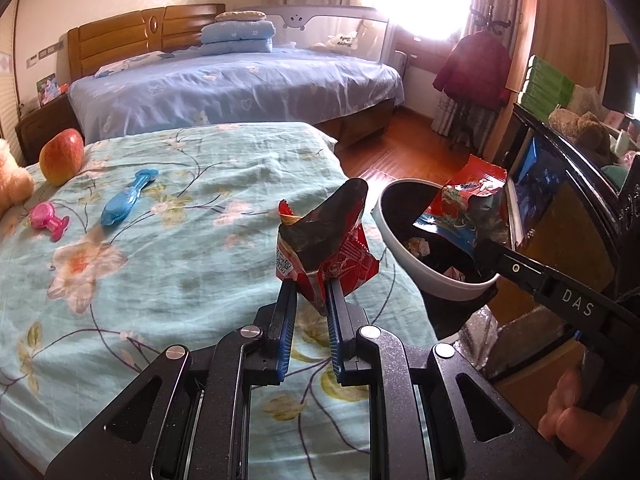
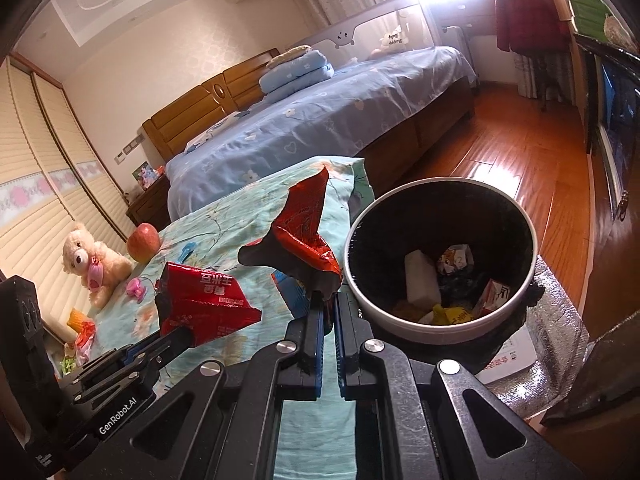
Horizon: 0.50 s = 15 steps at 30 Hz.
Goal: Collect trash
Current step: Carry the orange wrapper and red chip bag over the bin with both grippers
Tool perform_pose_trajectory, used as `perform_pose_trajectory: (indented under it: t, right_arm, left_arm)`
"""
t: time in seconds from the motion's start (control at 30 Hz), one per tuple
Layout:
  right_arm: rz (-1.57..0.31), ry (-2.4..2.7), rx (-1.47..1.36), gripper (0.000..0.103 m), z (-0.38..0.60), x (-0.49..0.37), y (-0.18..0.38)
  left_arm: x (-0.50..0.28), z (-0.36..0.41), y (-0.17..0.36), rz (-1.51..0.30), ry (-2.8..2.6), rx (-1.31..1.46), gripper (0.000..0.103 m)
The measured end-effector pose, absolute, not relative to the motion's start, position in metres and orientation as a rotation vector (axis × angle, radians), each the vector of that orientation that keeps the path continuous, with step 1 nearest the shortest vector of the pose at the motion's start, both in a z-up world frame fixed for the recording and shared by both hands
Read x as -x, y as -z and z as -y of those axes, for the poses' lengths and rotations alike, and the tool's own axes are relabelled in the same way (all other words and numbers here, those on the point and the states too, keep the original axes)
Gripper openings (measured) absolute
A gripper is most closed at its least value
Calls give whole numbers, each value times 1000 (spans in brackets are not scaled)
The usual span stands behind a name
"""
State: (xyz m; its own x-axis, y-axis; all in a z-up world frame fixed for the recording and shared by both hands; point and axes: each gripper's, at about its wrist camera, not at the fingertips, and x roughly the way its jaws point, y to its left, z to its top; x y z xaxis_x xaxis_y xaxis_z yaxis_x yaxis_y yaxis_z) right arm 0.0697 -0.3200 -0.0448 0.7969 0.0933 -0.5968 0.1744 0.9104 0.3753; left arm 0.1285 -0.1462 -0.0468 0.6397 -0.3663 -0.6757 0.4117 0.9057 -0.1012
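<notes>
Pinching a crumpled red foil snack wrapper (image 1: 326,252), my left claw (image 1: 311,308) has its blue-padded fingers pressed in on the wrapper's lower edge, holding it up above the pale green floral bedspread (image 1: 180,264). Far to the left on that bedspread sits a cream teddy bear (image 2: 90,264), then a red-and-yellow apple (image 1: 62,156); just in front of it lie a small pink plastic toy (image 1: 50,220) and a blue plastic toy (image 1: 124,202), close together but apart. From my right wrist view, some orange and red scraps (image 2: 82,330) lie at the left edge below the bear; what they rest on I cannot tell.

Moving right, my right claw (image 2: 329,308) is closed on a second torn red wrapper with a silver inside and blue trim (image 2: 304,236). In the left wrist view this wrapper (image 1: 464,212) hangs over the opening of the round white bin with a black liner (image 1: 404,256), which stands just beside the right edge of the bed. Inside the bin lie a white block (image 2: 420,280), a crumpled printed paper ball (image 2: 456,260), a yellow scrap (image 2: 450,314) and a small red-and-white carton (image 2: 494,294). Under the bin, on its right side, shows a silver quilted foil bag (image 2: 560,356).

Beyond, a second bed with a blue flowered sheet (image 1: 248,88) stands on the wooden floor (image 2: 512,148).
</notes>
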Motion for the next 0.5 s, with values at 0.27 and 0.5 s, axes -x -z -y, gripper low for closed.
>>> perform_pose_trajectory:
  t: [0.27, 0.5]
  right_arm:
    - [-653, 67, -441, 5, 331, -68, 46]
    - [-654, 92, -450, 5, 342, -67, 48]
  left_arm:
    - [-130, 160, 44, -756, 470, -74, 13]
    - [-133, 168, 43, -760, 491, -80, 13]
